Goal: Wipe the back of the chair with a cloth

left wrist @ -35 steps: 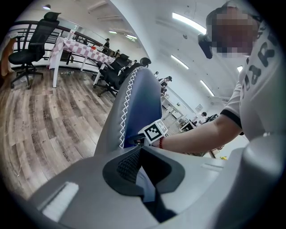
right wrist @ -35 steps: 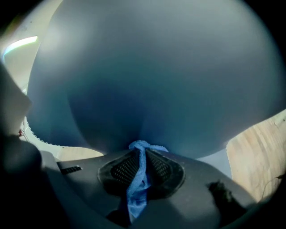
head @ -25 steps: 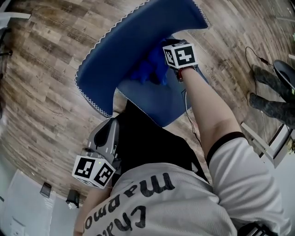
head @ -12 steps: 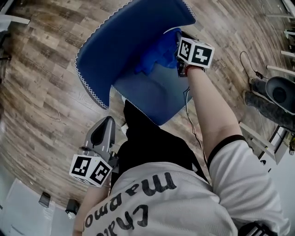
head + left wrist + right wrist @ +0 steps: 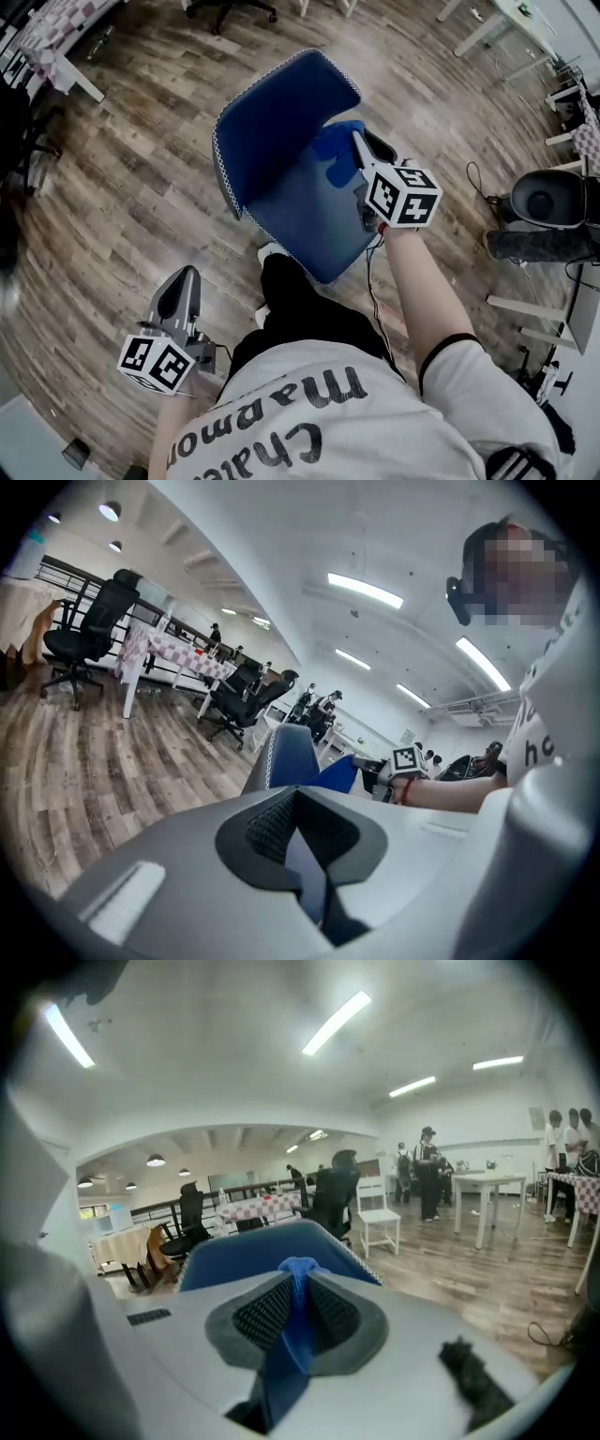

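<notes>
On blue chair back: bunched blue cloth clamped in right gripper fingers; left gripper fingers together.

Cloth in right tool: bright blue. Chair ahead of it: darker blue, white zigzag edge trim. Right and left tool: grey, black-and-white square-marker cubes. Floor below: brown wood-grain planks.
</notes>
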Motion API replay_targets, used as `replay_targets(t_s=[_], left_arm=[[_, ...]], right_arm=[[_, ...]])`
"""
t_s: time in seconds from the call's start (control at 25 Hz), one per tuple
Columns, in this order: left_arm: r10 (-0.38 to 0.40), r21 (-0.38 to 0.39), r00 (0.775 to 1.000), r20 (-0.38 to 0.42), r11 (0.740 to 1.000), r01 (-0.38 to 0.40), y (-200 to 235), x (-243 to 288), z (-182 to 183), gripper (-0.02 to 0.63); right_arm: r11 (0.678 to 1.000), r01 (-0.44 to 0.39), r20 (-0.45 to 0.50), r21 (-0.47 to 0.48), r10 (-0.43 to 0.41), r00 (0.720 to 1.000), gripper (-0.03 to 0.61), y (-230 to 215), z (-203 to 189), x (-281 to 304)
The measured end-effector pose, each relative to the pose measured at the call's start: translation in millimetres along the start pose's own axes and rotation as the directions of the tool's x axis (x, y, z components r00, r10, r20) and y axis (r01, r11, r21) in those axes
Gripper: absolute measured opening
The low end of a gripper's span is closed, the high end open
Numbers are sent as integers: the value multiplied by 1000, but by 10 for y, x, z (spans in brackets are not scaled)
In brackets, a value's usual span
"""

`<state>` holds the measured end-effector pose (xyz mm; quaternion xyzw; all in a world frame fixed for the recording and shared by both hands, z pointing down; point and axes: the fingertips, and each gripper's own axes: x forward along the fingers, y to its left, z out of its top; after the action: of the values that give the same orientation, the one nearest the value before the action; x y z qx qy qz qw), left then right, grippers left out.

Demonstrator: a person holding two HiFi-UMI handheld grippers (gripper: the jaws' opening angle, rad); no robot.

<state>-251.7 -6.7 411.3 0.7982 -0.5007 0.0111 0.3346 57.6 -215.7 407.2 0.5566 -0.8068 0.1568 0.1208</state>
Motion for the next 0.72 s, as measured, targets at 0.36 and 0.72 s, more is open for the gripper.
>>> replay_targets(t_s=[0.36,0.72], left_arm=[[-243,100,963,119,968,232,-951,-796,788,6],[-403,253,879,257,905,341,-2203,-1130,1218,5]], right_arm=[[964,-177,284,-196,229,931,54,1228,1304,-1921],[893,-380,452,-241,449,770,54,1739,2050,-3306]])
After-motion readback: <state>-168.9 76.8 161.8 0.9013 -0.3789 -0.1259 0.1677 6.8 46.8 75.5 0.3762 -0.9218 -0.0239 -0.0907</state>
